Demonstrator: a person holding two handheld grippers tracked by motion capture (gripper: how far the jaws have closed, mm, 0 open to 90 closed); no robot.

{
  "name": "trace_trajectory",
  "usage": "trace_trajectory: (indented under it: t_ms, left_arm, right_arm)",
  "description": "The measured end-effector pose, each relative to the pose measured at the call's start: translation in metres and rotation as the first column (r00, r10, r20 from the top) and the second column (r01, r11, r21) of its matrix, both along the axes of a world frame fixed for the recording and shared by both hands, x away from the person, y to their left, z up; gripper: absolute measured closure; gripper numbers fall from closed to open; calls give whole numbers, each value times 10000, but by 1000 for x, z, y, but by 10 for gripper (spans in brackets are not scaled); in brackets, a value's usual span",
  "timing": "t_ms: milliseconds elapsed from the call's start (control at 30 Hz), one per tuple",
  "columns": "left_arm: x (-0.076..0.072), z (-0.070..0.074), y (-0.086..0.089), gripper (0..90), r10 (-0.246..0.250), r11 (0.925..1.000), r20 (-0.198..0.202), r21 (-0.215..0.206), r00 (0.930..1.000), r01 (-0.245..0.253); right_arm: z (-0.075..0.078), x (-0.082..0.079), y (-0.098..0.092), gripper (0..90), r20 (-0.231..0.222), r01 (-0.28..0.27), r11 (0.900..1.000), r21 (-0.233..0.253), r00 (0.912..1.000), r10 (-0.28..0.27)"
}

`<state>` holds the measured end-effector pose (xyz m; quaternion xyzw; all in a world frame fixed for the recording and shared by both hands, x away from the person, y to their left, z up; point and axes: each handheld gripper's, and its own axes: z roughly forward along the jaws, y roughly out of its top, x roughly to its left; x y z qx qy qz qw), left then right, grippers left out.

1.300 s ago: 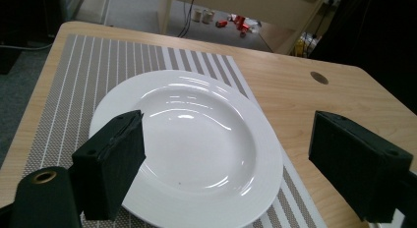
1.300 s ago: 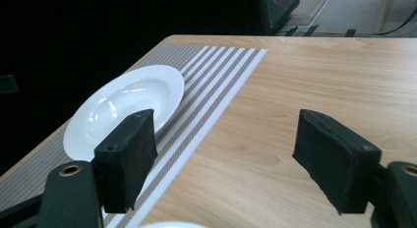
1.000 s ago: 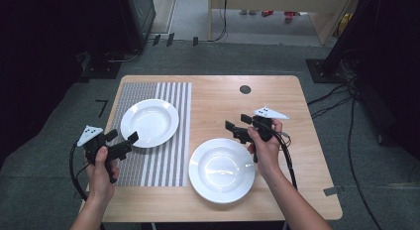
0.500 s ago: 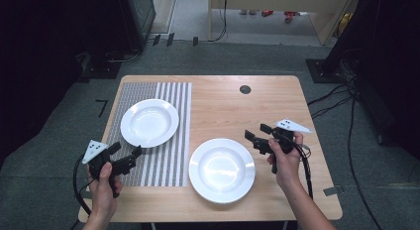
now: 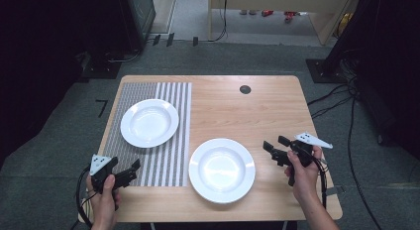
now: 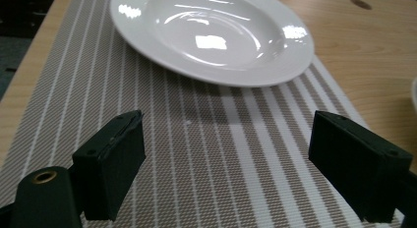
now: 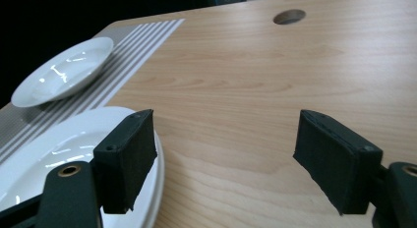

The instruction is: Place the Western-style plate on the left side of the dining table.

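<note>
While both tools sit idle at the near edge of the bench [image 5: 277, 106], nothing is gripped, so this reads as a staging pose between plate moves.

Left tool [image 5: 128, 174]: jaws spread wide, empty. Far plate [image 5: 149, 123] lies straight ahead of it and apart, sitting on the striped mat [image 5: 168, 160]; in the left gripper view the mat [image 6: 206, 154] runs between and beyond the jaws, with the plate [image 6: 211, 34] ahead of them. The tool hovers over the mat's near part; can't tell if it touches. The mat looks like the place-setting zone, which explains the plate centred on it.

Right tool [image 5: 275, 149]: jaws also spread, empty. Near plate [image 5: 222, 169] is just beside its tip, on bare wood, partly touching the mat edge. In the right gripper view the plate rim [image 7: 152, 179] sits behind one jaw, not between the two. Cable hole [image 7: 289, 15] is well ahead.

Pose:
- left hand [image 5: 105, 193] wraps the handle, forearm coming up from the near edge, tool angled ahead and inward, toward the near plate
- right hand [image 5: 302, 170] grips its handle, tool pointing sideways toward the near plate's rim, roughly level

Judgement: right tool is lined up for a rim pinch on the near plate; it needs a short advance so the rim enters the gap.
</note>
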<state>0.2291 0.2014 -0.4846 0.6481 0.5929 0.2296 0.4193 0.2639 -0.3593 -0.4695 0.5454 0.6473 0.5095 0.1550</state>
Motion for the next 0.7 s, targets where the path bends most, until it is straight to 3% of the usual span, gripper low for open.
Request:
trace_trajectory:
  t_ms: [167, 367, 500, 700]
  left_arm:
    - [-3, -11, 3, 140, 187, 9982, -184, 565, 9997, -176]
    - [-1, -21, 7, 140, 443, 9903, -588, 1344, 9973, -361]
    - [1, -28, 10, 140, 666, 9872, -880, 1503, 9939, -528]
    - [3, -31, 6, 140, 501, 9832, -1066, 1801, 9930, -302]
  right_arm:
    - [-10, -8, -19, 234, -128, 435, 9991, -30, 9990, -435]
    - [-19, -16, -38, 233, -336, 847, 9960, -277, 9958, -856]
    - [-24, -21, -49, 233, -435, 1099, 9932, -393, 9928, -1116]
    - [-33, -30, -64, 233, -665, 1417, 9874, -700, 9870, -1464]
